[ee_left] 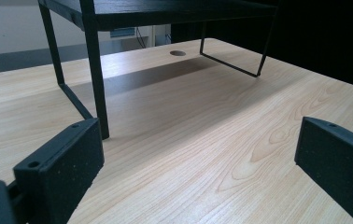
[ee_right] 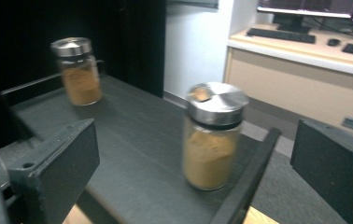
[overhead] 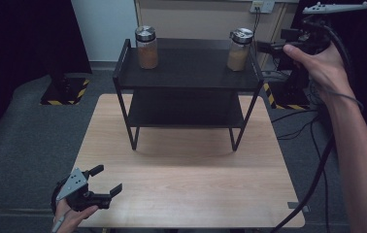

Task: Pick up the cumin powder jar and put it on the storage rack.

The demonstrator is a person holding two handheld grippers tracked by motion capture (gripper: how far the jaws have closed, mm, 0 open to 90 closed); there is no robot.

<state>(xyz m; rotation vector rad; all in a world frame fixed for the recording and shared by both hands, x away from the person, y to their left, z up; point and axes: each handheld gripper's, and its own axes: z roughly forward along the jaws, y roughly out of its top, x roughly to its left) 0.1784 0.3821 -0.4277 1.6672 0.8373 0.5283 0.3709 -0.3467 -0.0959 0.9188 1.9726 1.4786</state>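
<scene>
Two jars stand upright on the black shelf; the right gripper, jaws spread, is near the right jar; the left gripper, jaws spread, is over the table.

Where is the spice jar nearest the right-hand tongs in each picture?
High view: jar at the right end of the black shelf's top, upper middle.
Left gripper view: not in it.
Right gripper view: jar centre, near the shelf's edge.
Shared landmark: the black shelf.

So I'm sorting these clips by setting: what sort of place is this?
Most likely an office or lab set up for recording, not a home kitchen. A desk with keyboard and monitor stands behind, cables trail over grey carpet, and hazard-striped tape marks a stand's base.
</scene>
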